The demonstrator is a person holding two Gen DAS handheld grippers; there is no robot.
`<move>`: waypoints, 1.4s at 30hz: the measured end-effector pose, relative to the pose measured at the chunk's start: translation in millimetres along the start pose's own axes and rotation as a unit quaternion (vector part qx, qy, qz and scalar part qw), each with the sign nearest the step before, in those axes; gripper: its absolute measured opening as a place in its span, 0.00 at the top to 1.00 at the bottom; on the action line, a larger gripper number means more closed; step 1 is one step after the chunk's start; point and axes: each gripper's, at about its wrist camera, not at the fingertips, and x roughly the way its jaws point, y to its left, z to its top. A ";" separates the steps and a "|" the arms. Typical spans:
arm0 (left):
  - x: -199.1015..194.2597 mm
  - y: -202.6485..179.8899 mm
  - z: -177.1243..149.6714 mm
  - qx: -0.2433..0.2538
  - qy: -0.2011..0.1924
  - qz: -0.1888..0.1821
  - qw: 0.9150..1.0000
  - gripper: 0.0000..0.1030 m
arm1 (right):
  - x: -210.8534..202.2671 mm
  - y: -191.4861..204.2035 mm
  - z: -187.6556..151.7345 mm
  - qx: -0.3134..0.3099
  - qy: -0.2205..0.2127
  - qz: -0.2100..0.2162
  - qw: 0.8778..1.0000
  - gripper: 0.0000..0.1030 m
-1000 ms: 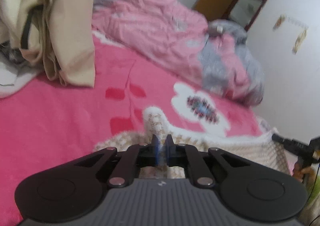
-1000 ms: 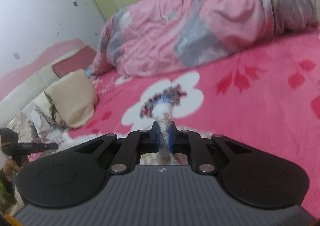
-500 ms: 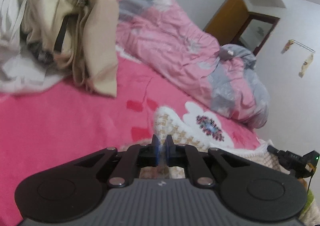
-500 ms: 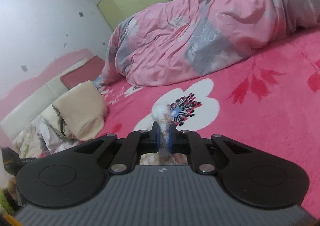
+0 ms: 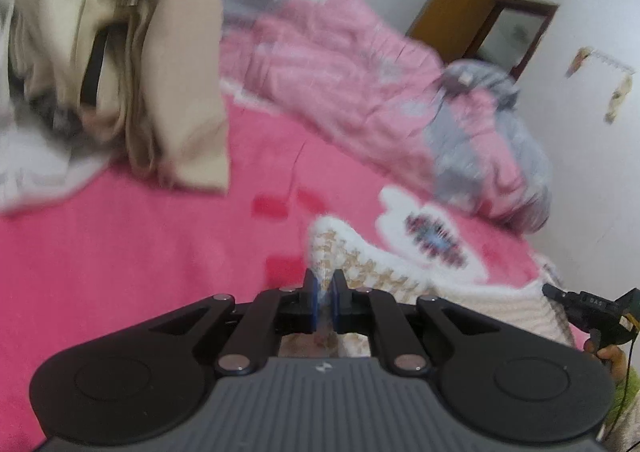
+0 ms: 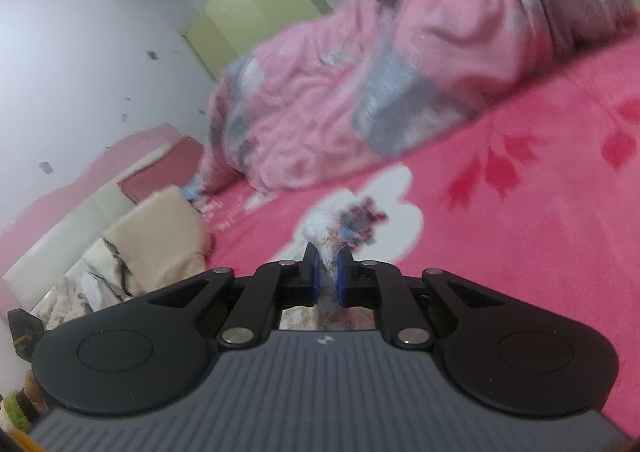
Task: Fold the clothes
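Little here can be read. In the left wrist view, the other gripper [image 5: 592, 306] at the right edge bears small pale letters on its black body, too blurred to make out for certain. Each gripper housing carries a small pale logo mark [image 5: 322, 367], without letters.

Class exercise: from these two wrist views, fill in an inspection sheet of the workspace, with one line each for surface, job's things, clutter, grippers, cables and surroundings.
Surface: bright pink bedspread with red and white flower print.
Job's things: white and tan knitted garment, pinched at two points and stretched between the grippers.
Clutter: heap of beige clothes at the left; bunched pink and grey quilt at the far side.
Grippers: left gripper shut on the garment; right gripper shut on the garment.
Cables: thin cable by the right gripper's handle.
Surroundings: white walls, yellow-green wardrobe, brown wooden door.
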 end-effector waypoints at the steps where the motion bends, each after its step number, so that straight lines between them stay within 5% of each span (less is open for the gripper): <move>1: 4.5 1.7 -1.0 -0.002 0.008 0.002 1.000 0.92 | 6.1 -6.4 -4.0 0.009 0.014 -0.010 1.000 0.93; 4: 7.4 7.5 -3.2 -0.015 0.020 -0.001 1.000 0.84 | 16.8 -19.7 -12.1 0.043 0.041 -0.022 0.998 0.91; 7: -2.9 6.4 1.1 -0.017 0.020 0.016 1.000 0.69 | 9.5 -16.6 -7.8 0.043 0.035 -0.041 0.998 0.78; 9: -17.4 -0.7 3.9 -0.006 0.008 0.037 0.999 0.49 | -1.2 -14.3 -4.2 0.044 0.029 -0.057 0.997 0.73; 12: -47.7 -16.0 8.1 0.017 -0.027 0.058 0.998 0.45 | -34.7 -9.0 -1.4 0.049 0.003 -0.078 0.996 0.70; 16: -85.4 -50.0 12.6 0.043 -0.063 0.060 0.995 0.45 | -87.8 0.7 -2.3 0.039 -0.032 -0.103 0.993 0.70; 21: -92.6 -121.3 -3.0 0.104 -0.060 0.006 0.993 0.45 | -144.4 23.0 -25.2 -0.001 -0.053 -0.121 0.991 0.70; 26: -39.4 -183.9 -35.5 0.145 -0.024 -0.022 0.989 0.52 | -174.4 54.7 -66.9 -0.059 -0.062 -0.142 0.986 0.70; 32: 30.8 -207.3 -54.7 0.126 0.027 -0.025 0.991 0.63 | -193.7 74.3 -110.8 -0.109 -0.038 -0.206 0.972 0.73; 39: 58.4 -208.0 -62.3 0.144 0.017 0.010 0.989 0.63 | -206.1 104.7 -152.2 -0.226 -0.029 -0.163 0.960 0.76; 42: 64.8 -214.7 -68.4 0.169 0.010 0.024 0.985 0.63 | -184.3 96.9 -169.6 -0.262 0.021 -0.194 0.945 0.81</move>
